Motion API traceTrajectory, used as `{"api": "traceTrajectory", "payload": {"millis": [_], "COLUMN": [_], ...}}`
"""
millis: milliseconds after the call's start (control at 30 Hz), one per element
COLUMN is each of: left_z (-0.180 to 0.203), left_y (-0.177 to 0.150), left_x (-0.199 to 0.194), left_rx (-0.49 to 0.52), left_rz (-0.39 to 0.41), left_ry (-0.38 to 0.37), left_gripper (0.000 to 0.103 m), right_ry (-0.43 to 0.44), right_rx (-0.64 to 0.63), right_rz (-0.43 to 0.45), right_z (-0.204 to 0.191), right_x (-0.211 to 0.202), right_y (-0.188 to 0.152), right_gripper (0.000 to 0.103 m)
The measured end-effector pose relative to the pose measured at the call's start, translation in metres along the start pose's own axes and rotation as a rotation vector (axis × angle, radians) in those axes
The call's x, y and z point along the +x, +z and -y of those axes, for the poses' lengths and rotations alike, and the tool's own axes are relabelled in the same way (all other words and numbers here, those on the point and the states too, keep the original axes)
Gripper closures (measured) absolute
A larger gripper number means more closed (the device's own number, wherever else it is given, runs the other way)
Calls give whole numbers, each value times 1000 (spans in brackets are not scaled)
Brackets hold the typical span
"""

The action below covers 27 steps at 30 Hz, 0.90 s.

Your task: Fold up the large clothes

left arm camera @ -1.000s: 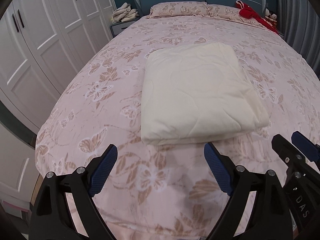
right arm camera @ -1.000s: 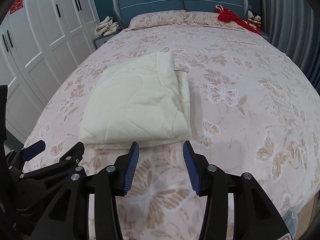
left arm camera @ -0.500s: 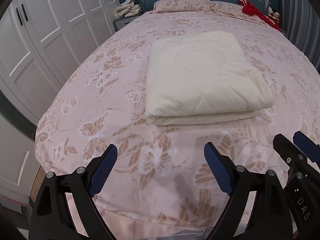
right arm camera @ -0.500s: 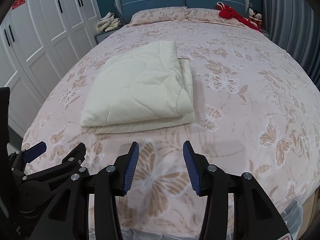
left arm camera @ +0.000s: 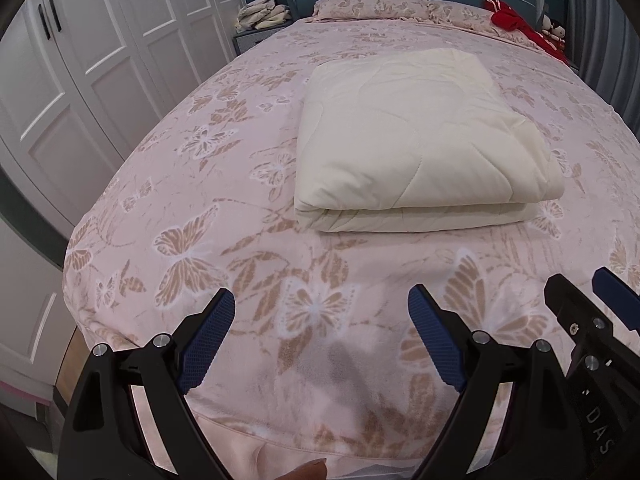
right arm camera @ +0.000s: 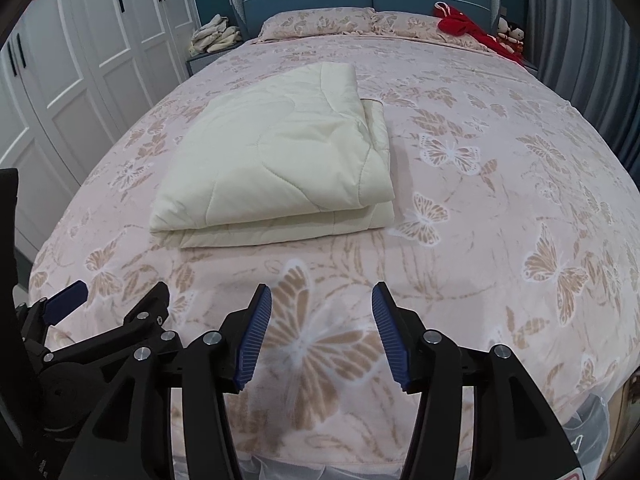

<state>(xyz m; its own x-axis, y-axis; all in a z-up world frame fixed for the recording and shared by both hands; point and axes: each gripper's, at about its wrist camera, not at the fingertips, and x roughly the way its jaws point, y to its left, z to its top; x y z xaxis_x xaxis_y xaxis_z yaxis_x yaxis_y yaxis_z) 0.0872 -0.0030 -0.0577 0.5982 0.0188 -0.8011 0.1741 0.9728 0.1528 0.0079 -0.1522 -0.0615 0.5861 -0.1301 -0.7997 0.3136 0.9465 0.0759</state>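
Item: cream quilt (left arm camera: 416,140), folded, lay mid-bed (left arm camera: 280,280), ahead of both claws, long axis running toward headboard. Left claw (left arm camera: 321,336) spread, empty. Right claw (right arm camera: 321,332) spread, empty, near folded edge.

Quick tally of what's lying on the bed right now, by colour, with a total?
Cream: 1, the folded quilt
Pink floral: 2, the pillows at the headboard
Red: 1, the red garment on the right pillow
Total: 4
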Motion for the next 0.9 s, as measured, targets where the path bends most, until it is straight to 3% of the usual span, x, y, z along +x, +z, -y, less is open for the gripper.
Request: {"api": "traceTrajectory", "payload": {"millis": [233,400,900], "left_z": [-2,-9,-11], "left_y": [-6,-6,-11], "left_x": [9,12,13], "left_rx": [-7,-39,-29], "left_rz": [4,4,1], "left_ry": [12,21,29], "left_gripper": [17,17,16], "right_ry": [-8,5,-11], "right_rx": [19,48,28], "right_rz": [4,21,21], "right_z": [2,9,8], "right_x": [9,12,14], "right_y": [-5,-7,-11], "right_gripper": [41,17,17]}}
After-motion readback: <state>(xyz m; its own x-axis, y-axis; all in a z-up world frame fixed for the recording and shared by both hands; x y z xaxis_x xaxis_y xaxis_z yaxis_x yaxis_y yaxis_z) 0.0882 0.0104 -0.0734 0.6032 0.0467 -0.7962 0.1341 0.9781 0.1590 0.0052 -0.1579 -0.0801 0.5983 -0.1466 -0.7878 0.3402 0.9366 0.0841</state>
